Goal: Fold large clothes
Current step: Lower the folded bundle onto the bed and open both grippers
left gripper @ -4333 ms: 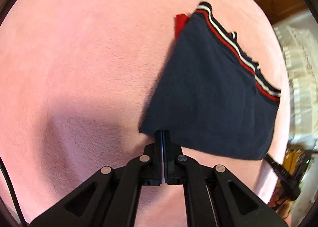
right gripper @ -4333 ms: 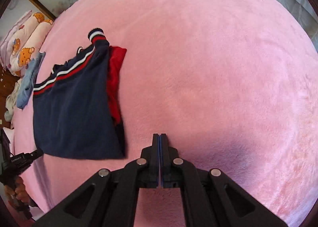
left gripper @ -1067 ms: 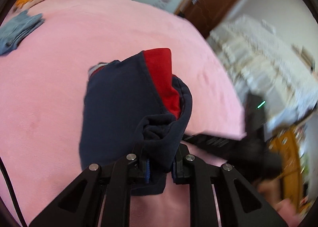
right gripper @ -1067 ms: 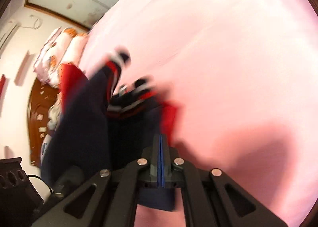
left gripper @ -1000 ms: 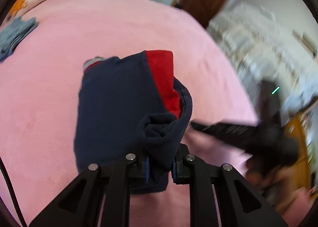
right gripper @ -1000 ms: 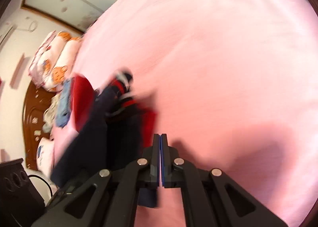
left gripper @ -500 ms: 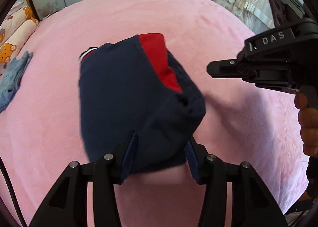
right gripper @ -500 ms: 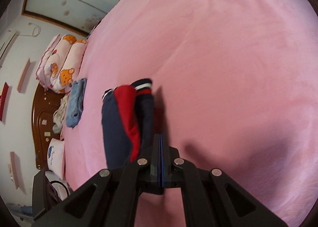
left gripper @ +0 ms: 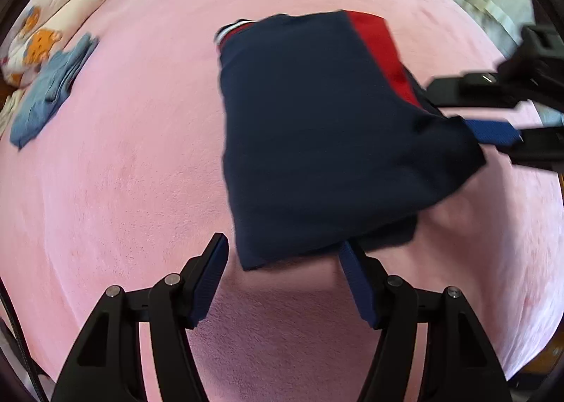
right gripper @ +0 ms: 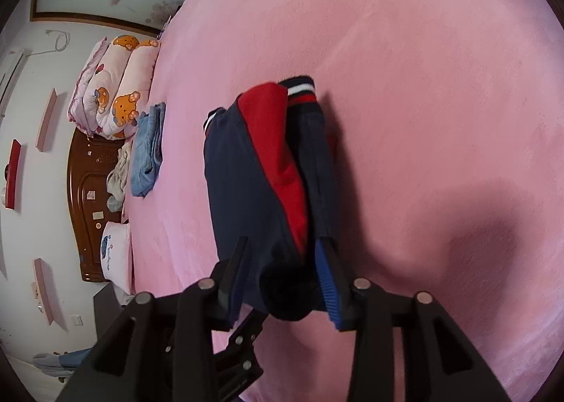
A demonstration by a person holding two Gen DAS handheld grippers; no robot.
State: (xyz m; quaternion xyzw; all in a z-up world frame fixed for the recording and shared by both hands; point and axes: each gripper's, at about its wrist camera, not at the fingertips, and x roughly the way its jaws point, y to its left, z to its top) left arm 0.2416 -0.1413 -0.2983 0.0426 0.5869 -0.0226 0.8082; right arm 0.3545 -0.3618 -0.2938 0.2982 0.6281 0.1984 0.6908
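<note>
On the fuzzy pink blanket the folded navy-and-red knit garment is being let go flat, both the left gripper and right gripper jaws opening around its near edges, nothing pinched, so the fold gets left neat.

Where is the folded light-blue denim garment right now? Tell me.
The folded light-blue denim garment lies at the pink blanket's far left edge in the left wrist view, beside the bear-print pillows, apart from the navy-and-red garment.

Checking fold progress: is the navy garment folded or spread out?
Folded: the navy garment lies as a compact layered stack on the pink blanket, red panel and striped cuff tucked between layers.
</note>
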